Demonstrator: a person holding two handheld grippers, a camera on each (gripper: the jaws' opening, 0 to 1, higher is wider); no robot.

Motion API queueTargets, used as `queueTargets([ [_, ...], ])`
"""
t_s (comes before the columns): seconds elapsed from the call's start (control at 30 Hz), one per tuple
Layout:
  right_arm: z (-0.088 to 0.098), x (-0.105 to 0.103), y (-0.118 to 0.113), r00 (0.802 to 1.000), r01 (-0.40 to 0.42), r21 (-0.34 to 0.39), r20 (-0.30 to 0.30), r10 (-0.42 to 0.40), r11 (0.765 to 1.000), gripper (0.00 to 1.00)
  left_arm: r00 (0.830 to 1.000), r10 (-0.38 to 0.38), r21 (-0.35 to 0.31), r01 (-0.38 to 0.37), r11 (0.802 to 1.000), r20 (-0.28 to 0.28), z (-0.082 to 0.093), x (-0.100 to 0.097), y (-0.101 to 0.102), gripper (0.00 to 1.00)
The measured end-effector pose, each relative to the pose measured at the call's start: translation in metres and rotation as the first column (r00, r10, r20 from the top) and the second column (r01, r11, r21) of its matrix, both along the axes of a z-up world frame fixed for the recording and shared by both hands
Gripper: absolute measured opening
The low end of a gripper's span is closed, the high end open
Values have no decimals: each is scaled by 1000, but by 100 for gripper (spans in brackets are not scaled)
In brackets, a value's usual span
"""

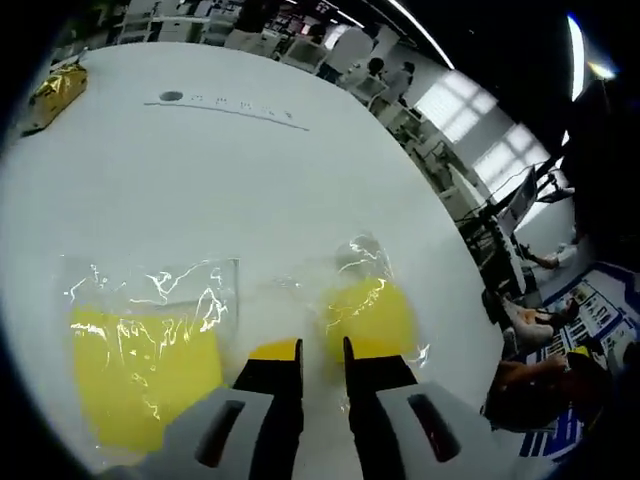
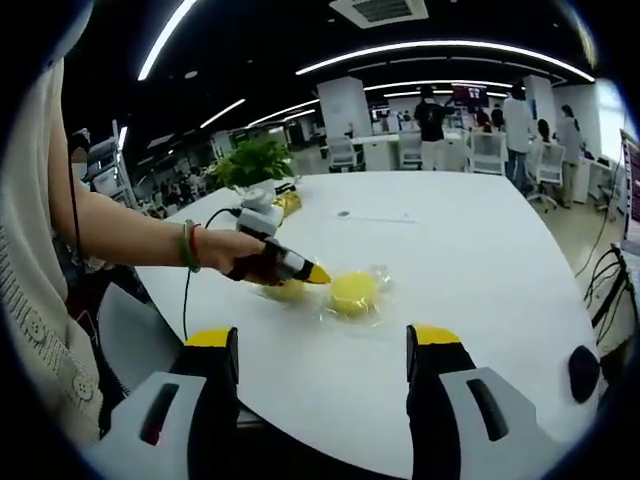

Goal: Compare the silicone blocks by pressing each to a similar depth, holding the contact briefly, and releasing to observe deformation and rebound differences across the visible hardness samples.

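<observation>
Two yellow silicone blocks in clear plastic bags lie on the white table (image 1: 250,200). In the left gripper view the wide block (image 1: 145,370) is at lower left and the rounder block (image 1: 370,315) at right. My left gripper (image 1: 322,348) hovers low between them, its yellow-tipped jaws drawn almost together with nothing in the slit. The right gripper view shows a hand holding that left gripper (image 2: 316,273), its tip just beside the round block (image 2: 352,292) and over the other block (image 2: 285,291). My right gripper (image 2: 322,345) stands wide open, well short of the blocks.
A gold foil packet (image 1: 55,95) lies at the table's far left edge, near a dark dot and a printed line (image 1: 170,97). A potted plant (image 2: 250,160) stands at the table's far end. A dark round object (image 2: 583,372) sits near the table's right edge. People and chairs fill the background.
</observation>
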State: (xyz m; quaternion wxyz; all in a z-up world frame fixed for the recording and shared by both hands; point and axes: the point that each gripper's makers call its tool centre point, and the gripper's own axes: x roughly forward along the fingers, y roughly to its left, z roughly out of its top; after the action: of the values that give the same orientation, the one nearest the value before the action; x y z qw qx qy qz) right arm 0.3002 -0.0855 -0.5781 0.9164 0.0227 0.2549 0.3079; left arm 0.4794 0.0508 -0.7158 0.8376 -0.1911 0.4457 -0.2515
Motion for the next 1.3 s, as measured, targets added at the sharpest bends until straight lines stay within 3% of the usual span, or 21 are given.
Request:
queueTargets([
  [0.27, -2, 6, -3, 1000, -3, -2, -13, 3, 1000, 62, 999, -33, 31, 33, 999, 9, 1, 4, -1, 7],
  [0.4, 2, 10, 1, 1000, -15, -6, -2, 15, 1000, 62, 998, -55, 86, 52, 995, 35, 7, -3, 8, 19],
  [0.57, 10, 10, 8, 999, -37, 3, 21, 37, 999, 63, 992, -68, 70, 60, 996, 107, 39, -21, 19, 25],
  [0.8, 25, 3, 29, 995, -90, 22, 56, 88, 996, 64, 968, -135, 19, 134, 991, 209, 82, -61, 30, 44],
  [1.03, 45, -6, 49, 987, -127, 69, 104, 120, 989, 67, 944, -58, -70, 85, 994, 324, 127, -96, 63, 49],
  [1.3, 51, -28, 76, 980, -193, 167, 88, 180, 967, 63, 930, 51, -110, -12, 994, 363, 146, -145, 115, 51],
])
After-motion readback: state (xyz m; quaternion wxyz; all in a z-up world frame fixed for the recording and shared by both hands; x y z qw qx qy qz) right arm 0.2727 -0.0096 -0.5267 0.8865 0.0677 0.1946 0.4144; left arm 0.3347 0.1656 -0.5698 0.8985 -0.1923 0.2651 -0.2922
